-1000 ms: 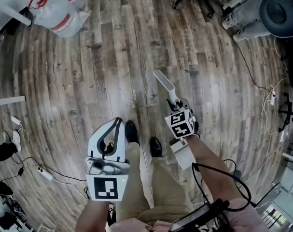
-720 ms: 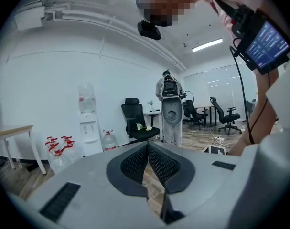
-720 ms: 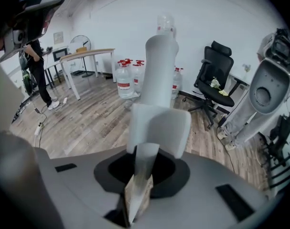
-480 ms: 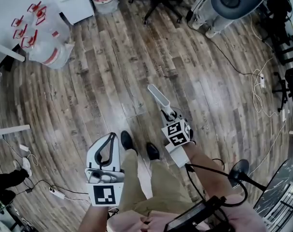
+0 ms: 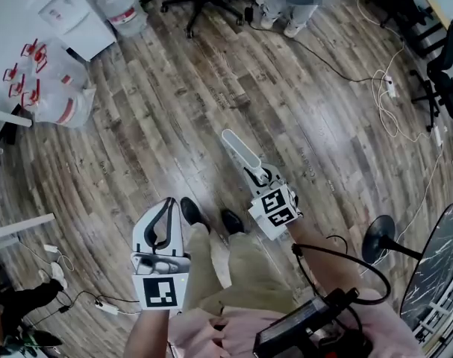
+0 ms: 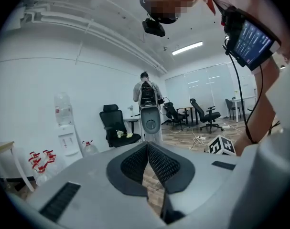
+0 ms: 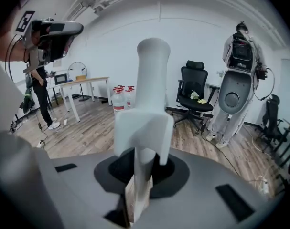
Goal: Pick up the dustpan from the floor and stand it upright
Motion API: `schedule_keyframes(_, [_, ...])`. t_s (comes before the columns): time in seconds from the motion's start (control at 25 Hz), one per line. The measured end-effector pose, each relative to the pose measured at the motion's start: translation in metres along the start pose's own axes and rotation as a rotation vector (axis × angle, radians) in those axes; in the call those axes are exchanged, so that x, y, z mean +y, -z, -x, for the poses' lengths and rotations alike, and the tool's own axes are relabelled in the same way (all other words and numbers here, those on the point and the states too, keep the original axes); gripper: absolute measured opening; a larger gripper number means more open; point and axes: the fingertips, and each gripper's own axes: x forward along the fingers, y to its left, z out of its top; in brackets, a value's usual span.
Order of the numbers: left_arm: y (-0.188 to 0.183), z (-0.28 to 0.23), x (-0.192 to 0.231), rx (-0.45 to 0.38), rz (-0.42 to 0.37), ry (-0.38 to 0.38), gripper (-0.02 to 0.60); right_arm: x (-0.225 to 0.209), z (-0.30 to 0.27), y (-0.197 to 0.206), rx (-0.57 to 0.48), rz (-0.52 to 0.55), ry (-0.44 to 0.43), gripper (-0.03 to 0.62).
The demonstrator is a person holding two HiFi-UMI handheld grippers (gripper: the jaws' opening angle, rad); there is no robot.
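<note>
Currently right gripper (image 7: 141, 173) clenched on the dustpan (image 7: 152, 80): its white handle is pinched between both jaws and runs up and forward out of them. Head view: handle sticks out past the gripper, off the wood floor (image 5: 151, 110), ahead of the person's black shoes (image 5: 232, 221); pan part not visible. Left gripper (image 6: 147, 149): jaws pressed together, nothing between them, held low on the left. Black office chair (image 7: 195, 92) and water bottles (image 7: 120, 99) behind.
</note>
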Motion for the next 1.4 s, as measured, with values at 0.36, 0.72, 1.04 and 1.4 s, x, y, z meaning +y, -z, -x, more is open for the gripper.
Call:
schedule_keyframes(0.36, [-0.039, 0.011, -0.065, -0.035, -0.015, 0.032, 0.014, -0.003, 0.073, 0.025, -0.033, -0.017, 0.004, 0.053])
schedule_keyframes(0.72, [-0.044, 0.073, -0.131, -0.062, -0.049, 0.067, 0.014, 0.011, 0.138, 0.063, -0.077, -0.04, 0.056, 0.055])
schedule_keyframes(1.04, [-0.035, 0.162, -0.185, -0.046, -0.127, 0.104, 0.014, 0.035, 0.185, 0.094, -0.073, -0.057, 0.085, 0.069])
schedule_keyframes(1.4, [-0.044, 0.198, -0.216, -0.077, -0.083, 0.083, 0.014, 0.042, 0.219, 0.134, -0.048, -0.11, 0.108, 0.109])
